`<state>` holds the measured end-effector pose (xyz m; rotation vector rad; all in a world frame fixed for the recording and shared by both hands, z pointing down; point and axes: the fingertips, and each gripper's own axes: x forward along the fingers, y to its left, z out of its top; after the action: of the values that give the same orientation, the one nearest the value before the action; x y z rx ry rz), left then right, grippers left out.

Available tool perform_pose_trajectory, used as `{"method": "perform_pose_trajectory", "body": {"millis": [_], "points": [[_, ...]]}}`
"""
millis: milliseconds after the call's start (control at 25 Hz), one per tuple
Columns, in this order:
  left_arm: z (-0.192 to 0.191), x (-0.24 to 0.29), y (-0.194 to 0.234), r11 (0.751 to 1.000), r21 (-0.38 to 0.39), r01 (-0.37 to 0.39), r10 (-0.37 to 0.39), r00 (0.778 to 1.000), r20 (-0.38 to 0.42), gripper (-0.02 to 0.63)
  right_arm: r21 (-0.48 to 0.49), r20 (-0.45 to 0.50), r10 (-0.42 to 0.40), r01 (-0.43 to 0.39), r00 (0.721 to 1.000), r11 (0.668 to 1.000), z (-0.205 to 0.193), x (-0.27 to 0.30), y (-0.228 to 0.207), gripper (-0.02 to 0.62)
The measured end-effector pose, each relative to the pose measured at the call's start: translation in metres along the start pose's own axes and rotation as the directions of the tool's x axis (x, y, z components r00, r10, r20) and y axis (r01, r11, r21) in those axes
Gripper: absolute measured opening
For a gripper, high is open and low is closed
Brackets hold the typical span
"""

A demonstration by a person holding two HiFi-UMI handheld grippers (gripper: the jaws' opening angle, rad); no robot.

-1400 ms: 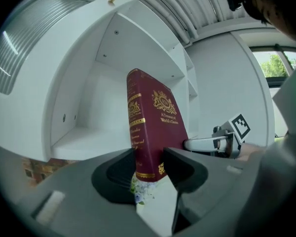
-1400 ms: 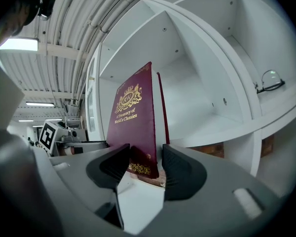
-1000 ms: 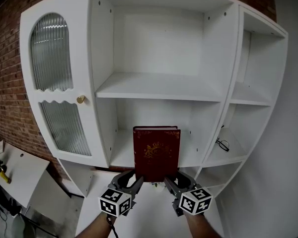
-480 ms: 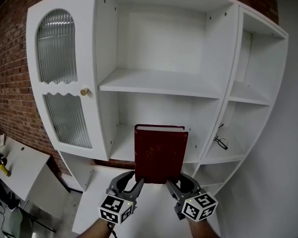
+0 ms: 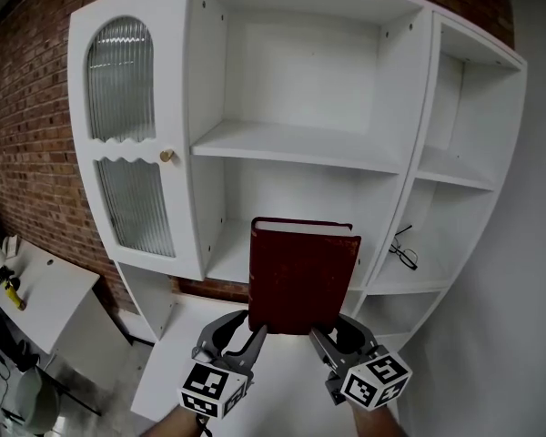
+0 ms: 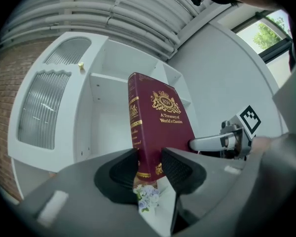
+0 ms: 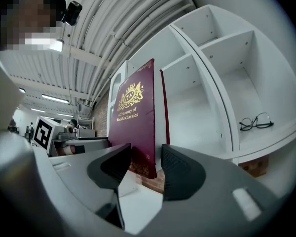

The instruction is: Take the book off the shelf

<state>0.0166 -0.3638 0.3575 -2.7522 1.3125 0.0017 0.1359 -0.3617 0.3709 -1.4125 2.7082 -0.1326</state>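
A dark red hardback book (image 5: 300,276) with gold print stands upright in the air in front of the lower middle shelf (image 5: 232,262) of a white cabinet. My left gripper (image 5: 244,335) is shut on its lower left corner, at the spine (image 6: 135,132). My right gripper (image 5: 324,337) is shut on the lower right corner. In the left gripper view the book (image 6: 160,125) rises from between the jaws of that gripper (image 6: 150,169). The right gripper view shows the cover (image 7: 135,120) rising from that gripper (image 7: 145,166). The shelves behind the book are bare.
The cabinet has a ribbed glass door (image 5: 127,144) with a gold knob (image 5: 166,156) at left. A pair of glasses (image 5: 402,251) lies on the narrow right-hand shelf. A brick wall (image 5: 27,135) stands behind. A white table (image 5: 36,299) with small tools is at lower left.
Both grippers have drawn the book out from the lower shelf toward me and a little higher. The book looks larger and its front cover has turned away from the head view.
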Motion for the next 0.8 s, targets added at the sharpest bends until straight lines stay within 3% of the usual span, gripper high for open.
{"method": "perform_pose_trajectory", "body": {"millis": [440,800], "points": [[0.031,-0.026,-0.024,0.999,0.031,-0.032,0.031,0.999,0.026,0.147,-0.027,-0.001,0.034,-0.034,0.999,0.999,0.018,-0.027,0.019,0.209],[0.033,-0.027,-0.034,0.999,0.044,-0.018,0.018,1.000,0.010,0.149,-0.023,-0.017,0.016,-0.017,1.000,1.000,0.016,-0.039,0.018,0.206]]}}
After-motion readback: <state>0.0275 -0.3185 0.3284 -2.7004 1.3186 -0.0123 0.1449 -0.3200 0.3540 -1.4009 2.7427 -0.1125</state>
